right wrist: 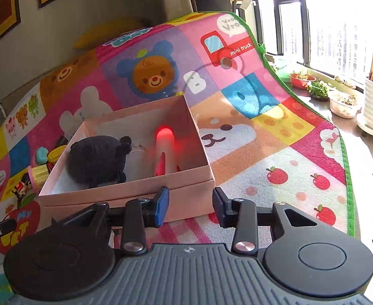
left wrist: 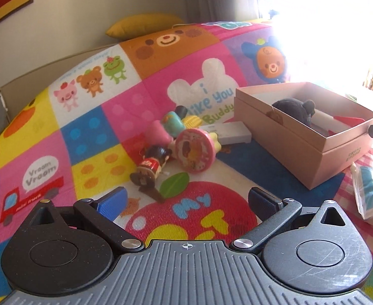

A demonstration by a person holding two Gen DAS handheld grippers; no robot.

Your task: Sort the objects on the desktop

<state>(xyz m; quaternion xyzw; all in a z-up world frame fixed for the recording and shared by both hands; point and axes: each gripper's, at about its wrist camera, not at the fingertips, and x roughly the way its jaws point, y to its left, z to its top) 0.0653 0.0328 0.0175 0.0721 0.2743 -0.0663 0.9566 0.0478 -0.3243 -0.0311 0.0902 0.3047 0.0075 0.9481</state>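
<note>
A pink cardboard box (left wrist: pixel 300 157) (right wrist: pixel 135 190) stands open on the colourful play mat (left wrist: pixel 84 132). Inside lie a black plush (left wrist: pixel 294 109) (right wrist: pixel 97 160) and a white stick toy with a glowing red tip (right wrist: pixel 164 142). Left of the box is a heap of small toys: a round pink disc toy (left wrist: pixel 195 152), a doll in red (left wrist: pixel 152 165), a teal figure (left wrist: pixel 172 122), a yellow corn (left wrist: pixel 192 121) and a flat white case (left wrist: pixel 230 133). My left gripper (left wrist: pixel 187 194) is open, just short of the heap. My right gripper (right wrist: pixel 191 194) hangs open and holds nothing at the box's near wall.
A clear plastic packet (left wrist: pixel 371 190) lies right of the box. A yellow cushion (left wrist: pixel 145 24) sits behind the mat. The mat's green edge (right wrist: pixel 349 178) runs along the right, with plant pots (right wrist: pixel 343 104) on the sill beyond.
</note>
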